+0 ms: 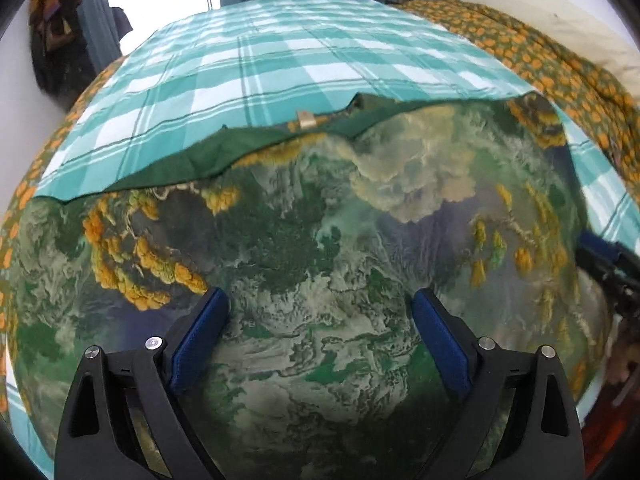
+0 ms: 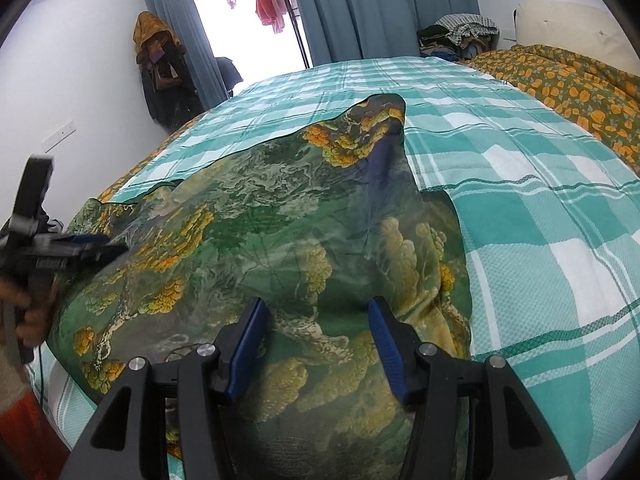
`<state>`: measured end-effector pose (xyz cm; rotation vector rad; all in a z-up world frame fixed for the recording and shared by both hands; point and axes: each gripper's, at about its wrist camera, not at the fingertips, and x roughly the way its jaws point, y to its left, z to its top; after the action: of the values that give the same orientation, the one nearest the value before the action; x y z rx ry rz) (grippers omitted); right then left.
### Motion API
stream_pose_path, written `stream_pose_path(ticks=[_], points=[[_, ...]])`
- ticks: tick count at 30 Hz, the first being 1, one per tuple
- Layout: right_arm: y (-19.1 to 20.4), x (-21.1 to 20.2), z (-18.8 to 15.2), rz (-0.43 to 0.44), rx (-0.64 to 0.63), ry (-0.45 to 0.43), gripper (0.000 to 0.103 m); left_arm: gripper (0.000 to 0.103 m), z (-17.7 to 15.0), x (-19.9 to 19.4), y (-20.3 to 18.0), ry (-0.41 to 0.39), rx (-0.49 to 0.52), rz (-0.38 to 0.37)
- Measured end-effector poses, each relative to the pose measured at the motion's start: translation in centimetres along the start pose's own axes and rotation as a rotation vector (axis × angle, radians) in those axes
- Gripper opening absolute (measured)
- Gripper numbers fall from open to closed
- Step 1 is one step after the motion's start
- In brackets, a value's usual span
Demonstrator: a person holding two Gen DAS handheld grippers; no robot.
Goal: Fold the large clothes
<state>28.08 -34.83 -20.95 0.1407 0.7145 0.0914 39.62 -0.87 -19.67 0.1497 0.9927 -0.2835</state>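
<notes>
Hovering low over garment (image 1: 320, 248), left tool (image 1: 320, 300) has its jaws wide apart w/ nothing between them; blue pads (image 1: 200, 332) sit just above the green/orange print. Garment lies spread on the checked bedsheet (image 1: 280, 52), filling the area ahead of the tool. Far edge ahead shows plain green lining (image 1: 192, 164) + a small tag (image 1: 306, 118), prob. the collar end turned back. Right tool (image 1: 608, 264) enters at far right, near the cloth's side edge.

Right wrist view: right tool (image 2: 316, 320) also spread wide, empty, above the near part of the garment (image 2: 260, 232). Ahead, a sleeve or corner (image 2: 372, 128) points away over the sheet (image 2: 520, 200). Left tool (image 2: 80, 248) off to the left, at the cloth's edge, jaw state not clear from here. Flat layout + one tool per side suggests prep for a two-point pinch to fold; quilt (image 2: 568, 76) lies well clear on the right.
</notes>
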Motion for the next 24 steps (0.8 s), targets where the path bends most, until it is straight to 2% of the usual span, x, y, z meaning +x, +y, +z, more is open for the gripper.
stream_pose_path(ticks=[3,7,12,17,20,22,24], points=[[0.2,0.1,-0.1,-0.014,-0.004,-0.003,0.055,0.098,0.2,1.2,-0.1,0.0,-0.002,0.002],[0.4,-0.1,-0.1,-0.016,0.0,-0.005,0.055,0.098,-0.4,-0.4,-0.2,-0.015,-0.011,0.009],[0.2,-0.7,-0.5,-0.003,0.013,-0.004,0.055,0.097,-3.6,-3.9,-1.6,-0.055,0.042,-0.014],[-0.3,-1.1,-0.3,0.016,0.048,-0.005,0.055,0.1,-5.4,-3.0,-2.0,-0.071,0.007,-0.012],[-2.0,-3.6,0.0,0.076,0.182,-0.029,0.054,0.101,-5.4,-2.8,-2.2,-0.078,0.02,-0.01],[-4.0,-5.7,-0.8,0.109,0.32,-0.033,0.055,0.101,-5.4,-2.8,-2.0,-0.081,0.017,-0.019],[-5.2,-6.8,-2.5,0.113,0.411,-0.003,0.071,0.101,-5.6,-2.8,-2.0,-0.09,0.012,-0.024]])
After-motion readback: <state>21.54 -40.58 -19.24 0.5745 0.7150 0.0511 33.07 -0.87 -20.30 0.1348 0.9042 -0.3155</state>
